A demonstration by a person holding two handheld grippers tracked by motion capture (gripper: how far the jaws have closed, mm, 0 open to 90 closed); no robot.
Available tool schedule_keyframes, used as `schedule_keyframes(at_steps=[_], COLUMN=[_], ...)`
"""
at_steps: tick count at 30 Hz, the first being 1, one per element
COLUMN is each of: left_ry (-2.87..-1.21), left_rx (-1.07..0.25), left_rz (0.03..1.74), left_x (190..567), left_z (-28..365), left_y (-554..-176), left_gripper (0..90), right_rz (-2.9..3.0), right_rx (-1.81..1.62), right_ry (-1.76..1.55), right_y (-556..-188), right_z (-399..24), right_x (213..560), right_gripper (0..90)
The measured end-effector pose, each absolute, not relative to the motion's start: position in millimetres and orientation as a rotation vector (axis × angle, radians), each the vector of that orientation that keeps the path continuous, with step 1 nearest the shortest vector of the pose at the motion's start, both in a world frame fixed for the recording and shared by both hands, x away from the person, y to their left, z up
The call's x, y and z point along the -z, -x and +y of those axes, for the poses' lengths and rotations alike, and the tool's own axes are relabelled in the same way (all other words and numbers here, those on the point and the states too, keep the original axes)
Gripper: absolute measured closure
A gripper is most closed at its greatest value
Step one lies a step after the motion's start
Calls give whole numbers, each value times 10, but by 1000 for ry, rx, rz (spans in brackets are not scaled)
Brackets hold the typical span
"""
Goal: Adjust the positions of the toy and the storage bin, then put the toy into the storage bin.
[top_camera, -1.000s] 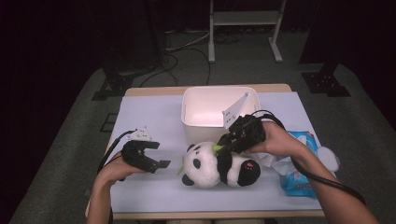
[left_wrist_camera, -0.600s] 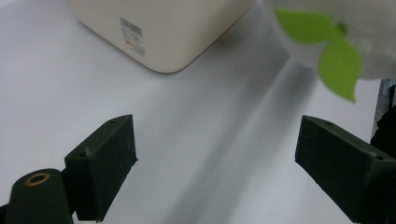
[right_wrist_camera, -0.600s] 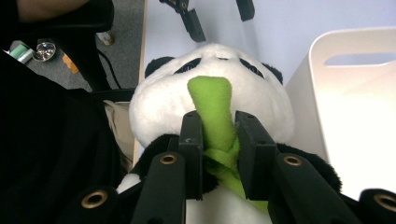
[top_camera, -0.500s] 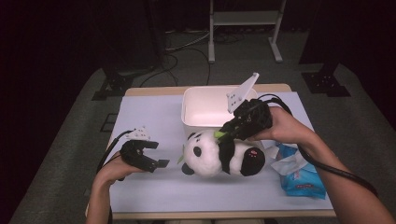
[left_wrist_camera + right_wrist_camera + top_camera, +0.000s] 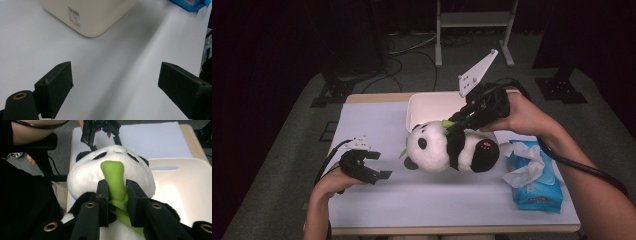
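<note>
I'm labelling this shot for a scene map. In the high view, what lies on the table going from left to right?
Left tongs → panda plush, held up by the right tongs gripping its green scarf → blue wipes pack. The white bin sits behind the panda, so its place is unclear.

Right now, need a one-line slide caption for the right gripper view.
Right gripper fingers clamp the plush panda's green bamboo piece beside the white bin.

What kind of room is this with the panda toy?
Probably a recording studio or lab, not a home. The table stands on grey carpet among dark walls, black cables run over the floor behind it, and a metal stand rises at the back.
</note>
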State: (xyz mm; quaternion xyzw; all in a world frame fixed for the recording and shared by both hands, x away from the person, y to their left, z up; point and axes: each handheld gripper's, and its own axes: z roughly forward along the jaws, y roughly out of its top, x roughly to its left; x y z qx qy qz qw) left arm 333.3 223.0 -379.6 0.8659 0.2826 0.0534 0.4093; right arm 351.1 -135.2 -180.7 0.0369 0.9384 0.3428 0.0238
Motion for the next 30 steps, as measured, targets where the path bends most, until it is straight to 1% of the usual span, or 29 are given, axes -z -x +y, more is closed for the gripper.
schedule_keyframes(at_steps=[6, 12, 15, 23, 27, 29, 30], left_ry=[-2173, -2169, -2170, -2156, -2151, -2152, -2151], left_rx=[-136, -139, -139, -132, -127, -126, -125], left_rz=[715, 721, 722, 732, 741, 741, 743], left_x=[3793, 3795, 3795, 3806, 3827, 3830, 3834], left_z=[2247, 2264, 2271, 2289, 2304, 2310, 2313], left_y=[-3341, -3345, -3346, -3361, -3372, -3377, -3378], left_gripper=[114, 114, 114, 114, 114, 114, 114], right_rz=[2874, 2859, 2847, 2863, 2871, 2870, 2874], right_rx=[-1083, -1073, -1070, -1029, -1039, -1035, -1037], right_ry=[-121, -145, -172, -196, -217, -217, -229], right_y=[-3593, -3695, -3813, -4013, -4181, -4206, -4290], right_z=[-1398, -1435, -1457, -1424, -1422, -1420, -1419], right_x=[1613, 1493, 1428, 1414, 1430, 1433, 1445], right_gripper=[727, 730, 730, 731, 731, 731, 731])
